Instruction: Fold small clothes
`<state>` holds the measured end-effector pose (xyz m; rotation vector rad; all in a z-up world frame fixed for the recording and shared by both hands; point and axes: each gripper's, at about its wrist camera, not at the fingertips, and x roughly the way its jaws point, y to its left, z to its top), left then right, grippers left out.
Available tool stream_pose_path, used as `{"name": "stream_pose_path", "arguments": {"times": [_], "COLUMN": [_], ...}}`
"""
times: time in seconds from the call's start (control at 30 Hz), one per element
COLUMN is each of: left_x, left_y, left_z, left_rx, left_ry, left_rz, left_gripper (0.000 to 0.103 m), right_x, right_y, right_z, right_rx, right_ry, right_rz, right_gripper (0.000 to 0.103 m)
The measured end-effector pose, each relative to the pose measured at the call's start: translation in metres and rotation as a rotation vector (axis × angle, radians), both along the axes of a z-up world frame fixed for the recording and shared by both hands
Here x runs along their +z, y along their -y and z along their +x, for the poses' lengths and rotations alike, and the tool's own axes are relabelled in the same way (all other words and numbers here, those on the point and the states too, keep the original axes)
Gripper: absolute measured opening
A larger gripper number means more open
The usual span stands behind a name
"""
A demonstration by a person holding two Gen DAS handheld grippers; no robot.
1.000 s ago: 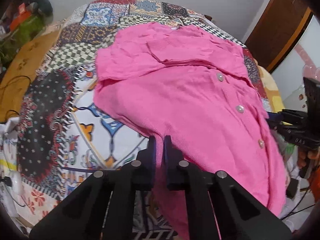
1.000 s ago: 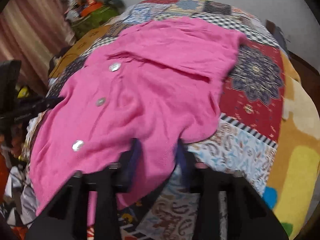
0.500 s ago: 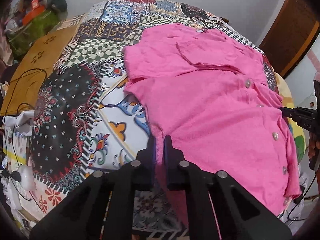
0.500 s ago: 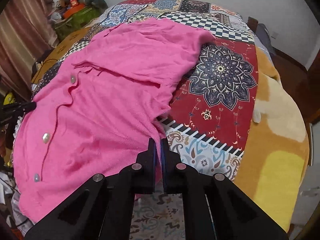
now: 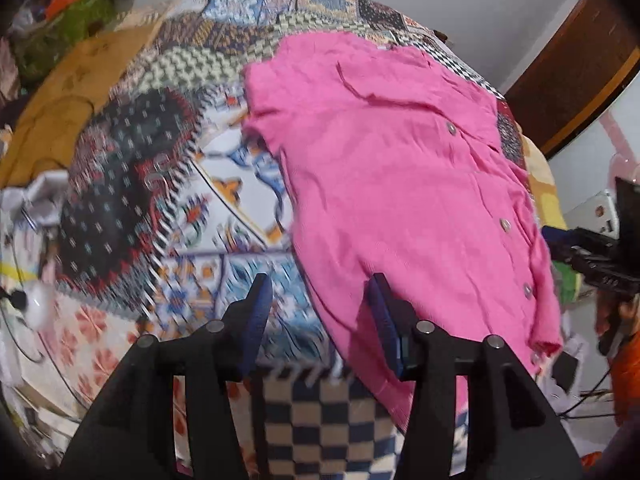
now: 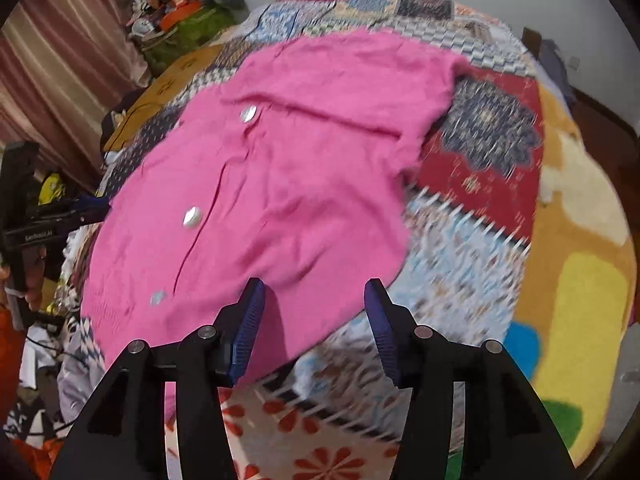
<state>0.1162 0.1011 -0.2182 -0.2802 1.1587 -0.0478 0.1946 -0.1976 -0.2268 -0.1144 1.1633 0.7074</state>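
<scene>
A pink buttoned cardigan [image 5: 400, 184] lies spread on the patchwork quilt [image 5: 132, 184], its sleeves folded across the top. It also shows in the right wrist view [image 6: 280, 184]. My left gripper [image 5: 318, 300] is open, just above the cardigan's lower left hem, holding nothing. My right gripper [image 6: 314, 304] is open above the cardigan's lower right hem, holding nothing. Each gripper shows at the edge of the other's view: the right one [image 5: 592, 256] and the left one [image 6: 44, 224].
The quilt [image 6: 480, 184] covers a bed. A yellow-and-orange blanket [image 6: 580, 280] lies at the right. Clutter and a green bag [image 6: 188, 28] sit at the far left, beside a curtain [image 6: 48, 80]. A wooden door [image 5: 572, 68] stands at the back right. Cables [image 5: 24, 304] hang at the left edge.
Both grippers were shut on the cardigan's lower hem half a second ago. Both have opened and let the hem drop onto the quilt. The views are blurred by motion.
</scene>
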Motion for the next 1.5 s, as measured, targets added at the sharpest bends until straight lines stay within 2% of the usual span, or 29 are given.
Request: {"name": "stream_pose_path", "arguments": {"times": [0.1,0.2,0.23,0.27,0.3,0.33,0.37,0.4,0.47,0.63,0.77,0.87,1.03,1.13,1.23,1.33,1.4,1.47,1.5], "left_x": [-0.002,-0.003,-0.003,-0.002,-0.001,0.001,0.003,0.006,0.011,0.041,0.069,0.078,0.062,0.037,0.014,0.007,0.010,0.013,0.014], "left_y": [0.009,0.020,0.021,0.023,0.024,0.025,0.027,0.027,0.027,0.019,0.009,0.002,-0.008,-0.015,-0.021,-0.025,-0.027,-0.030,-0.033], "left_z": [-0.006,-0.009,-0.009,-0.009,-0.008,-0.007,-0.005,-0.004,0.001,0.017,0.044,0.076,0.125,0.157,0.170,0.166,0.159,0.148,0.140], "left_rx": [-0.023,-0.049,-0.055,-0.063,-0.072,-0.081,-0.086,-0.085,-0.085,-0.067,-0.048,-0.029,-0.017,-0.008,-0.008,-0.035,-0.036,-0.031,-0.021], "left_ry": [0.005,0.034,0.041,0.050,0.055,0.058,0.062,0.070,0.086,0.170,0.238,0.263,0.245,0.194,0.143,0.119,0.120,0.123,0.124], "left_rz": [-0.008,0.047,0.049,0.047,0.048,0.054,0.059,0.068,0.086,0.093,0.082,0.089,0.091,0.095,0.091,0.077,0.090,0.096,0.100], "left_gripper": [0.050,0.050,0.043,0.028,0.018,0.004,0.004,0.004,0.004,0.004,0.004,0.004,0.004,0.004,0.004,0.011,0.020,0.039,0.042], "right_x": [-0.009,-0.011,-0.011,-0.011,-0.012,-0.013,-0.013,-0.012,-0.009,0.010,0.035,0.049,0.048,0.036,0.025,0.020,0.021,0.024,0.026], "right_y": [-0.002,-0.002,-0.002,-0.002,-0.003,-0.004,-0.004,-0.004,-0.003,0.004,0.012,0.014,0.005,-0.002,-0.006,-0.005,0.001,0.008,0.011], "right_z": [-0.006,-0.006,-0.005,-0.006,-0.006,-0.006,-0.004,-0.002,0.003,0.014,0.035,0.056,0.097,0.117,0.134,0.135,0.130,0.122,0.119], "right_rx": [-0.003,-0.006,-0.004,0.000,0.004,0.006,0.007,0.009,0.011,0.003,-0.021,-0.042,-0.069,-0.069,-0.071,-0.068,-0.068,-0.072,-0.076], "right_ry": [0.002,0.011,0.019,0.032,0.046,0.053,0.056,0.055,0.048,0.101,0.166,0.209,0.229,0.218,0.188,0.163,0.150,0.149,0.153], "right_rz": [-0.008,0.007,0.011,0.011,0.008,0.005,0.006,0.009,0.022,0.045,0.082,0.091,0.062,0.030,0.012,0.005,0.002,0.005,0.005], "right_gripper": [0.048,0.048,0.045,0.039,0.036,0.028,0.012,0.006,0.005,0.005,0.004,0.004,0.005,0.005,0.005,0.010,0.022,0.040,0.042]}}
